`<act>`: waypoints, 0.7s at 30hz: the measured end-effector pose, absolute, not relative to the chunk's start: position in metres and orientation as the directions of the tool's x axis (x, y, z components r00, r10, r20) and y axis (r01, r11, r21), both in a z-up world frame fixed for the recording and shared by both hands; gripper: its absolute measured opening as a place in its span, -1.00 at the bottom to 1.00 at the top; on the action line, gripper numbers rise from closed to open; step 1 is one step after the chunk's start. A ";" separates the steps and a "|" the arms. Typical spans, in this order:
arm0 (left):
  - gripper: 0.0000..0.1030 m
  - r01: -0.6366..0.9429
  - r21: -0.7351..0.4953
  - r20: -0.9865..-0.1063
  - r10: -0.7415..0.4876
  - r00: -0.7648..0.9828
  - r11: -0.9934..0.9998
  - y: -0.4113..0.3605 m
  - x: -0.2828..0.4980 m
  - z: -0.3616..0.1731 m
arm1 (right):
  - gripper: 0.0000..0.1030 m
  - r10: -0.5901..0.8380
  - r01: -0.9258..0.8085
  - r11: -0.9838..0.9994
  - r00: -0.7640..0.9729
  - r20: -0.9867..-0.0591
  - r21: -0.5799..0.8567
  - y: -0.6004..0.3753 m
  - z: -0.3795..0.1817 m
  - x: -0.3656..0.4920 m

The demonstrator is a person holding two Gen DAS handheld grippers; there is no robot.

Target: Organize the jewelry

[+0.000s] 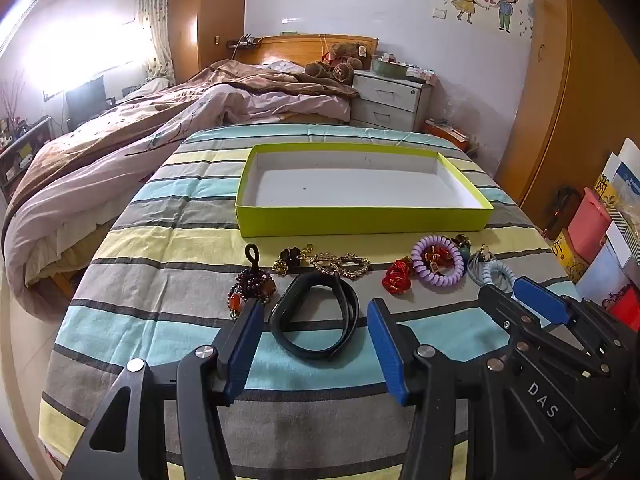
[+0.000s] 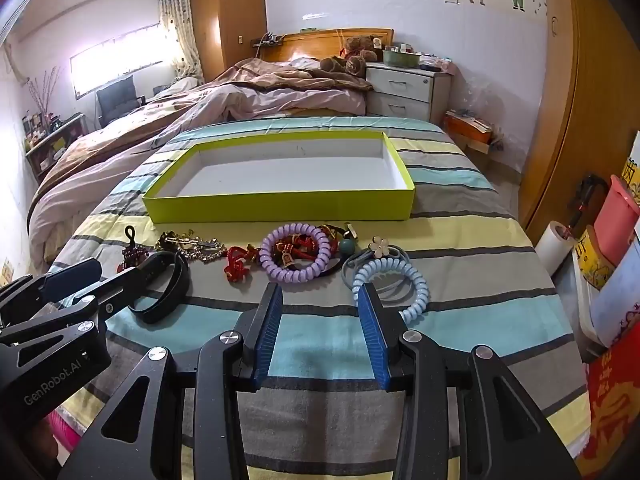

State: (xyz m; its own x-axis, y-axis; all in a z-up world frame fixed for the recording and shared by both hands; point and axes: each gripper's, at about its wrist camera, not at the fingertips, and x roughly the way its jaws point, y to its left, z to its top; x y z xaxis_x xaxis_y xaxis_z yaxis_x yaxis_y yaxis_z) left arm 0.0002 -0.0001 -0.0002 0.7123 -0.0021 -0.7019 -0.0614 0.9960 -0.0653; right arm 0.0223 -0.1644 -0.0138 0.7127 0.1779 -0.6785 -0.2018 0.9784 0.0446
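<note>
A lime-green tray (image 1: 360, 222) (image 2: 280, 210) with a white inside stands empty on the striped cloth. Jewelry lies in a row in front of it: a dark beaded charm (image 1: 252, 280), a gold heart clip (image 1: 340, 265), a red knot (image 1: 396, 276) (image 2: 236, 266), a purple coil tie (image 1: 438, 264) (image 2: 296, 258) and a pale blue coil tie (image 2: 400, 280). A black band (image 1: 320, 354) (image 2: 160, 300) lies between the tips of my left gripper (image 1: 314, 308) (image 2: 128, 262), whose pads stand wide and clear of it. My right gripper (image 2: 320, 292) (image 1: 516, 288) is open and empty, with the blue coil just past its right fingertip.
An unmade bed (image 1: 160, 120) runs along the left and back, with a white nightstand (image 1: 388, 100) behind the tray. Bags, boxes and a paper roll (image 2: 556, 248) crowd the right side below a wooden wardrobe (image 2: 580, 100). The cloth's edges drop off left and right.
</note>
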 end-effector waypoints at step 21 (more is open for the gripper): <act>0.04 -0.099 -0.032 -0.697 0.048 0.716 0.995 0.003 -0.002 0.002 | -0.22 0.185 -0.196 0.979 0.729 -0.659 0.058 -0.165 -0.012 0.022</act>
